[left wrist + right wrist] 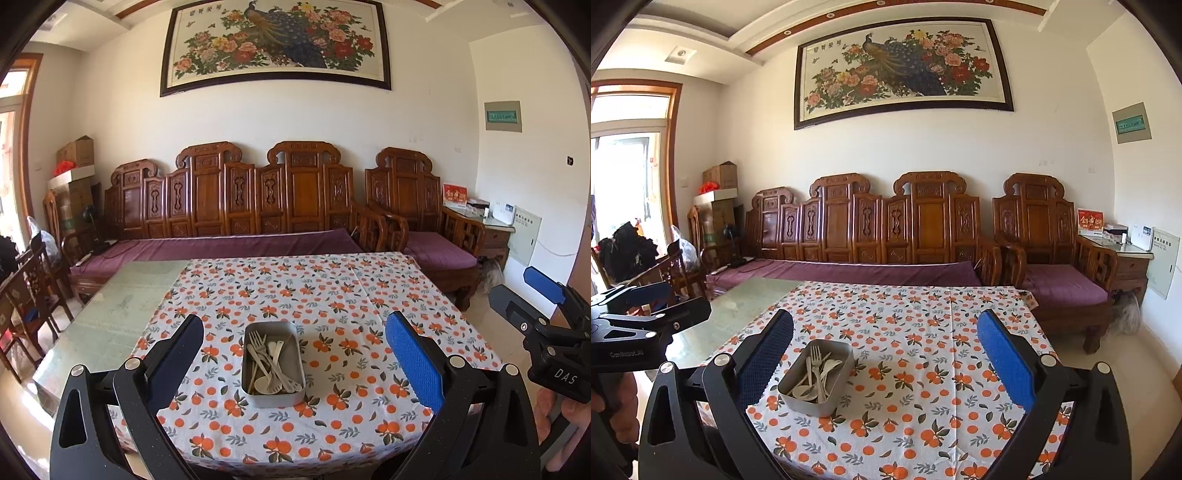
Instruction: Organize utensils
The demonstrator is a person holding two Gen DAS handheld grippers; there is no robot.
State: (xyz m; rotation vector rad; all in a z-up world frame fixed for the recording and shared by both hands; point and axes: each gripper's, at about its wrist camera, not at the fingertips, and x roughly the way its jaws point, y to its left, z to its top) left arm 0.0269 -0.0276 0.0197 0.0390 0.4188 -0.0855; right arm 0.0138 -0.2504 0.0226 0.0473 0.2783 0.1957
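A metal tin point(273, 363) sits on the orange-print cloth point(332, 295) that covers the bench point(110, 314), and the pale utensils point(267, 360), forks and spoons as far as can be made out, lie heaped inside it with handles crossing; no utensil shows loose on the cloth. That fits either a sorted set gathered into the tin or a jumble waiting to be laid out, and the pictures do not settle which. The left tool point(293, 354) hangs above the near edge with its jaws spread wide and nothing between them, the tin framed at 12 o'clock in its view. The right tool point(884, 354) is likewise wide apart and empty, with the tin toward 11 o'clock in its own view. The risks lie in the pile: the handles overlap, so closing on one could drag or flick out a neighbour; the pieces look thin and light, easy to pinch askew; and a push against the tin wall could slide it or ruck the loose cloth.
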